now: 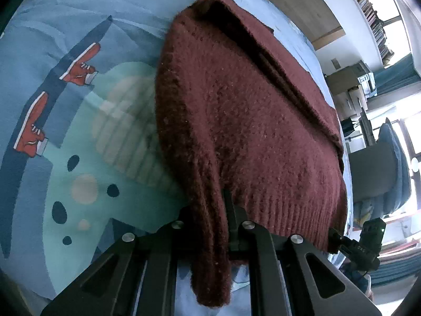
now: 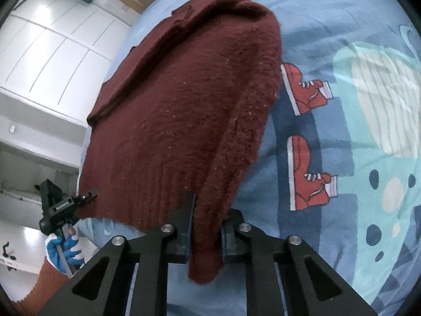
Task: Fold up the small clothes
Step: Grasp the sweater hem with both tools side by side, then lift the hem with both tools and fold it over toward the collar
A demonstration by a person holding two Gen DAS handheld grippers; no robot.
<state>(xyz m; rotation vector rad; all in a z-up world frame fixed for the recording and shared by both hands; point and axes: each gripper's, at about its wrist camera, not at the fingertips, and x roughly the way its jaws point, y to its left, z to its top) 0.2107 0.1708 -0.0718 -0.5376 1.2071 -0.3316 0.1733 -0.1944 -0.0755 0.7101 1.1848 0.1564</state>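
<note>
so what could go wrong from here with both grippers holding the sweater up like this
1. The left gripper and right gripper each pinch only a bunched corner of the sweater near its ribbed hem; the thick knit could slip out of one.
2. Its far end rests on the bedspread near the bed's edge, so pulling may drag it off.
3. A loose fold lies across the top and may get folded in crooked.

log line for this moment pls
phase: mid-fold | left tool: shut on sweater hem corner | right tool: shut on opposite corner | hem lifted off printed bedspread
</note>
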